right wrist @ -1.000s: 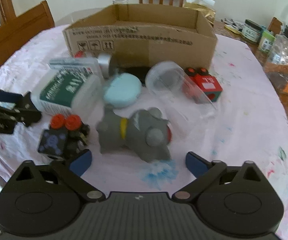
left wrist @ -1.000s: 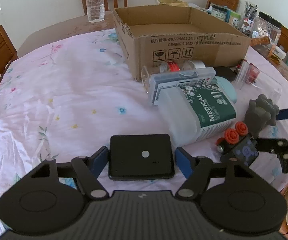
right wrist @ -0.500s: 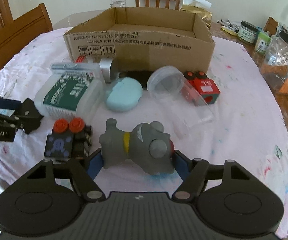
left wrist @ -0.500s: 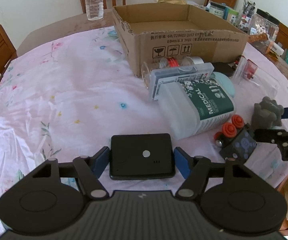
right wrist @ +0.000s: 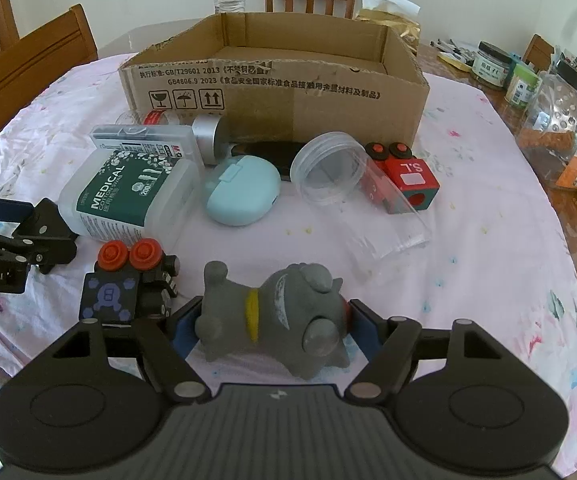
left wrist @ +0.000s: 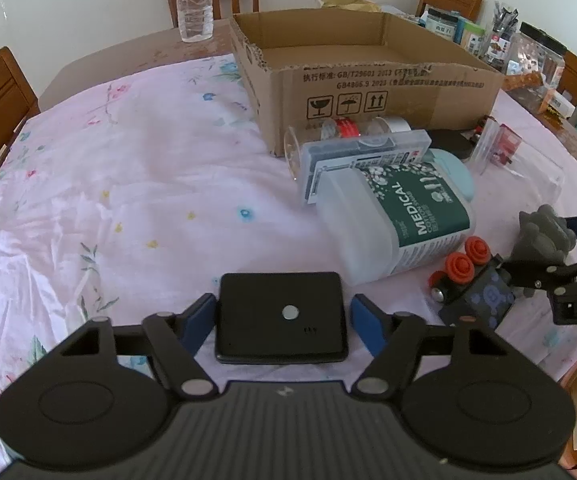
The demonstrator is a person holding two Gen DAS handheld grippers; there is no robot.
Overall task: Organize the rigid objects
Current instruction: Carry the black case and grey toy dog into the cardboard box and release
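Left wrist view is showing the left gripper [left wrist: 282, 318] clamping a flat black case [left wrist: 281, 317], its jaws having just been closing on it, low on the pink floral tablecloth [left wrist: 128, 184]. Behind it the cardboard box [left wrist: 368, 80] is standing open; nothing is visible inside. One medical cotton-swab tub [left wrist: 396, 220] is lying on its side beside one grey plastic case [left wrist: 364, 152].

Right wrist view is showing the right gripper [right wrist: 268, 328] grasping one grey toy animal [right wrist: 276, 320] by both flanks, after closing and then easing a little. One clear jar [right wrist: 352, 192] is lying on its side, apparently with nothing in it. Two wheeled toy blocks are sitting out, one black [right wrist: 124, 280], one red [right wrist: 404, 176], plus one pale blue case [right wrist: 242, 190].
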